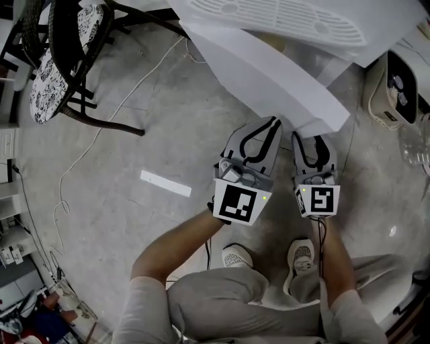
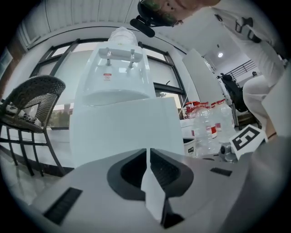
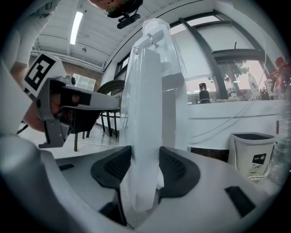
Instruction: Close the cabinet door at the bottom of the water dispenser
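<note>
The white water dispenser (image 1: 282, 17) stands at the top of the head view, and its bottom cabinet door (image 1: 269, 74) swings out toward me. My left gripper (image 1: 271, 123) points at the door's face (image 2: 122, 127); its jaws (image 2: 148, 152) are closed to a thin slit with nothing between them. My right gripper (image 1: 312, 140) is at the door's free edge. In the right gripper view that edge (image 3: 145, 91) stands upright between the wide-spread jaws (image 3: 144, 159). The dispenser's taps (image 2: 119, 54) show above the door.
A wicker chair (image 1: 60, 60) stands at the far left, with a white cable (image 1: 127, 94) and a white strip (image 1: 166, 183) on the concrete floor. A beige appliance (image 1: 396, 87), water bottles (image 2: 209, 123) and a white bin (image 3: 252, 157) sit to the right. My feet (image 1: 236, 256) are just behind the grippers.
</note>
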Demonstrator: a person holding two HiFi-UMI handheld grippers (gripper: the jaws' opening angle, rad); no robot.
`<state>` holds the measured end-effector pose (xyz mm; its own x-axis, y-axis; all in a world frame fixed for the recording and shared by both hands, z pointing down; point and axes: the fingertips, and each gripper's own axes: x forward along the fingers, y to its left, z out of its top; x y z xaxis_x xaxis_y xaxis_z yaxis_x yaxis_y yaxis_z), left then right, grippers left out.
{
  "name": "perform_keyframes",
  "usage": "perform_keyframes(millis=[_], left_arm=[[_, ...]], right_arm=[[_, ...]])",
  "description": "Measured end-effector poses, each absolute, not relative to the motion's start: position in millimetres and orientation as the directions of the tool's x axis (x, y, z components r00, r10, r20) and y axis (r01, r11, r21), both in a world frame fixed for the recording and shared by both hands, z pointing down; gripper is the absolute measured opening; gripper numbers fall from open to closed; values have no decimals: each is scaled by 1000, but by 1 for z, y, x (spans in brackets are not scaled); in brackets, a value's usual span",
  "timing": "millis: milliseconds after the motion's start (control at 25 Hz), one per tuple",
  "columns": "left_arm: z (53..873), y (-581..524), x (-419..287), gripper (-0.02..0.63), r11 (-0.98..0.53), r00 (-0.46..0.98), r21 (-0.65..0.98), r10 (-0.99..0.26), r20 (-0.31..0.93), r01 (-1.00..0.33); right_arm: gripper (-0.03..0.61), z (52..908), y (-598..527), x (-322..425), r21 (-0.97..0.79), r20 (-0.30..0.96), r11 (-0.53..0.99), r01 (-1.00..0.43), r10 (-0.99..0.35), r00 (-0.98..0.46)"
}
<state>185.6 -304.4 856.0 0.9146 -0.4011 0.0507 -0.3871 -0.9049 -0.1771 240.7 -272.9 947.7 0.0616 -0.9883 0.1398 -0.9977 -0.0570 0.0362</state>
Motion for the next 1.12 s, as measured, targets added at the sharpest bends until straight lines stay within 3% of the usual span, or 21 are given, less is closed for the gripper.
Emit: perform_keyframes(millis=[600,1120], left_arm=[[858,-309,225,17,-916,933,-204,-359,34,-345],[850,-314,249,18,-922,945,-226,-327,20,-314]], right_arm=[[193,947,-281,266,40,148,-39,-998,-988,44],[156,944,-297,303,0,124,-144,-990,-982,143]])
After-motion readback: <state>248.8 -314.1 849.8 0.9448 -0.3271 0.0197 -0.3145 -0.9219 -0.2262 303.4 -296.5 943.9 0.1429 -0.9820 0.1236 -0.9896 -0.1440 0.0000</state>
